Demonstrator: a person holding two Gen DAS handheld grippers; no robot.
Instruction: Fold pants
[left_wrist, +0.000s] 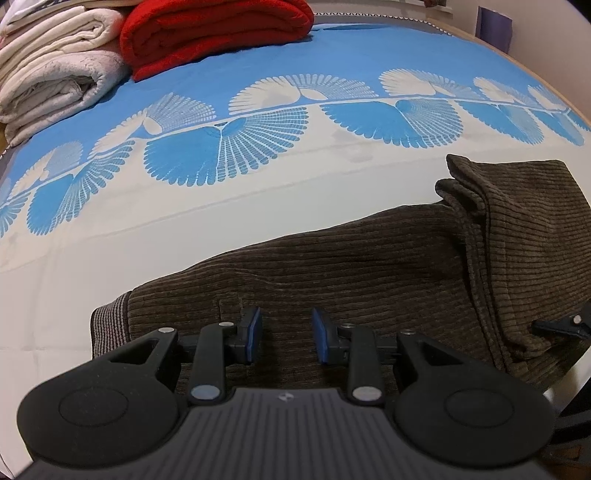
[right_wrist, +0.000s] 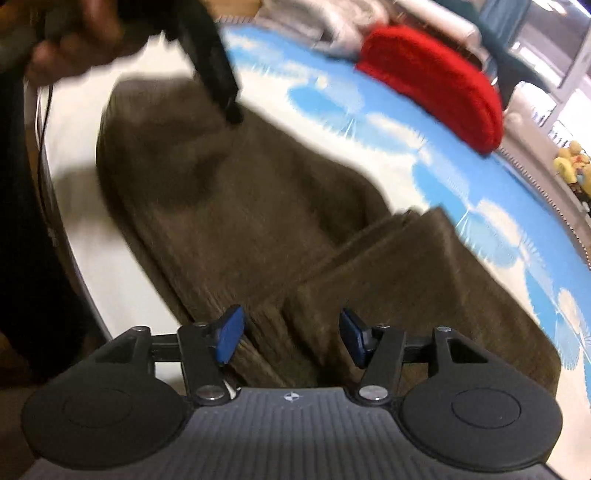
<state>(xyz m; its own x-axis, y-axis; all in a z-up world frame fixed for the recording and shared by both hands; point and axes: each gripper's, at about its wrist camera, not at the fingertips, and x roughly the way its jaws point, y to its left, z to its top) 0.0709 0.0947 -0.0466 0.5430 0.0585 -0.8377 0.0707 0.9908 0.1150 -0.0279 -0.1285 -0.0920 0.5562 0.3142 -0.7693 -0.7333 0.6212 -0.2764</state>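
While the left gripper (left_wrist: 287, 334) hangs low over the brown corduroy pants (left_wrist: 332, 266), its blue pads stand apart with bare cloth between them; nothing is held. Ribbed waistband (left_wrist: 109, 328) lies just left of the left finger. Cloth runs forward and rightward from the fingertips. Ahead and to the right, a folded-over part of the pants (left_wrist: 517, 236) rises in a stacked ridge of layers, edges showing. At the far right edge of this view, a black tip of the right gripper (left_wrist: 561, 325) sits against that raised fold.

Right gripper (right_wrist: 291, 338): pads spread wide, hovering over the layered edges of the pants (right_wrist: 229, 192); whether either pad touches cloth, cannot tell. No grip seen. View is motion-blurred. Ahead and to the left, the left gripper (right_wrist: 231, 107) points down onto the far end of the pants, a hand (right_wrist: 70, 44) above it.

Pants lie on a bedspread (left_wrist: 258, 206), white under the grippers, blue fan pattern beyond. Far ahead-left of the left gripper: red blanket (left_wrist: 214, 33), folded, beside a stack of white blankets (left_wrist: 55, 74).
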